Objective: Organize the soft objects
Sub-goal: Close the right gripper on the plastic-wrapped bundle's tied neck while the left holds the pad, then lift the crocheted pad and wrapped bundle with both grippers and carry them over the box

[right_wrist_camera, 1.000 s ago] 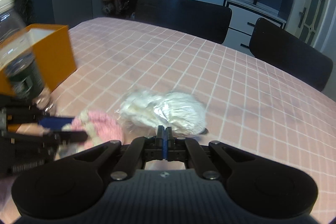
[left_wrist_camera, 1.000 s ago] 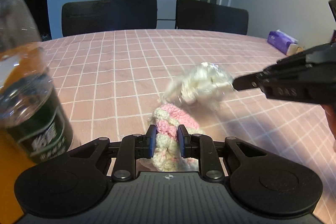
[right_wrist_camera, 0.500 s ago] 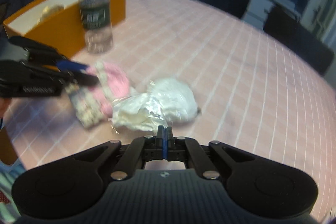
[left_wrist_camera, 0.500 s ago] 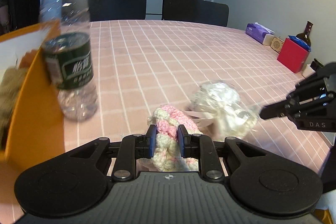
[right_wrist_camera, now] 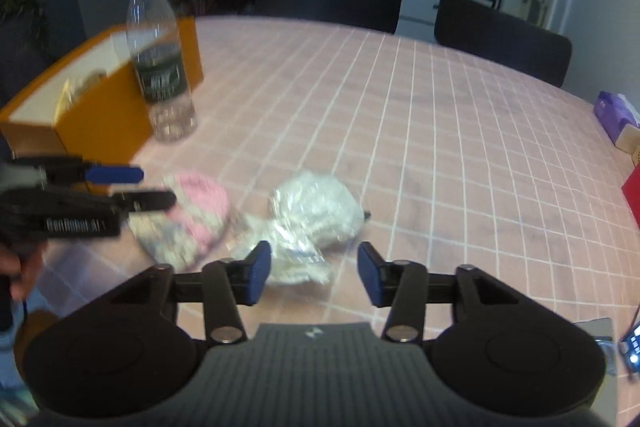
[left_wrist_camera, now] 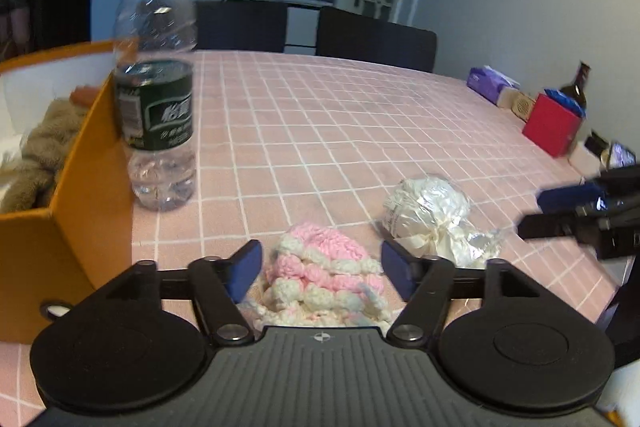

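A pink and white knitted piece (left_wrist_camera: pixel 320 271) lies on the pink checked tablecloth, between the open fingers of my left gripper (left_wrist_camera: pixel 321 269). It also shows in the right wrist view (right_wrist_camera: pixel 192 215). A white item in crinkly clear wrap (left_wrist_camera: pixel 434 215) lies just right of it. In the right wrist view the wrapped item (right_wrist_camera: pixel 312 219) lies just ahead of my open right gripper (right_wrist_camera: pixel 314 269). Neither gripper holds anything. An orange box (left_wrist_camera: pixel 60 211) at the left holds a brown plush toy (left_wrist_camera: pixel 40 151).
A clear water bottle (left_wrist_camera: pixel 158 75) with a dark green label stands beside the orange box (right_wrist_camera: pixel 96 107). A red box (left_wrist_camera: pixel 554 125), a brown bottle and a purple tissue pack (left_wrist_camera: pixel 490 85) stand at the table's right edge. Two dark chairs stand behind the table.
Both grippers have opened. The left has let go of the knitted piece and the right has let go of the wrap. Both soft things now lie on the cloth.
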Available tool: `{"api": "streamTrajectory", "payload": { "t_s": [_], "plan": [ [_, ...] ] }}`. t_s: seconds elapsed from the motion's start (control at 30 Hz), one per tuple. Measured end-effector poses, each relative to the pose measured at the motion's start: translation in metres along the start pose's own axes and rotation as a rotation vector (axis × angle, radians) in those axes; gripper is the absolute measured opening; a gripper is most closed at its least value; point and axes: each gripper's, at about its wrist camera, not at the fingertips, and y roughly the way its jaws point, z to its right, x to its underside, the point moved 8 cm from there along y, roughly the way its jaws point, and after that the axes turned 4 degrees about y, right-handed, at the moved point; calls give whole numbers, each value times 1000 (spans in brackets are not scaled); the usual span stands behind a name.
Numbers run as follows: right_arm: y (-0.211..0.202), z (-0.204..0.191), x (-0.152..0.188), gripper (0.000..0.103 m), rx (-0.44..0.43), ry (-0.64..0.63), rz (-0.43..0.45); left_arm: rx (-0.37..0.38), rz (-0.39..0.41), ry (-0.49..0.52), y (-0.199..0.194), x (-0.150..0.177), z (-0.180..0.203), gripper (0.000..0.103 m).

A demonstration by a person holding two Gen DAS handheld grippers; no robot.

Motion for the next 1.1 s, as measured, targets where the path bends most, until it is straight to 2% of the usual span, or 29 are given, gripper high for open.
{"api": "streamTrajectory", "payload": {
  "t_s": [0.1,0.17,0.23,0.37,0.5,0.53,0.57,0.67,0.83,1.1],
  "plan": [
    [16,-8,-5,69,1,81,32,-12,-18,34,4,5,8,88],
    [30,-13,-3,81,7,120,45,-15,-39,35,8,11,11,91],
    [43,-19,2,81,34,135,42,-23,-48,49,11,17,15,96],
    [63,-21,15,81,84,144,44,-53,-47,126,16,25,23,100],
    [73,-19,22,76,103,158,54,-81,-54,182,24,29,28,100],
    [74,-17,24,73,102,168,54,-85,-61,188,26,30,28,100],
    [75,-15,25,66,99,177,53,-87,-67,192,29,32,28,100],
    [80,-11,30,59,80,197,42,-100,-80,202,33,36,26,100],
    [80,-8,39,50,46,208,51,-89,-78,199,35,38,24,90],
    [80,-13,41,40,25,181,58,-67,-36,177,31,33,24,73]
  ]
}}
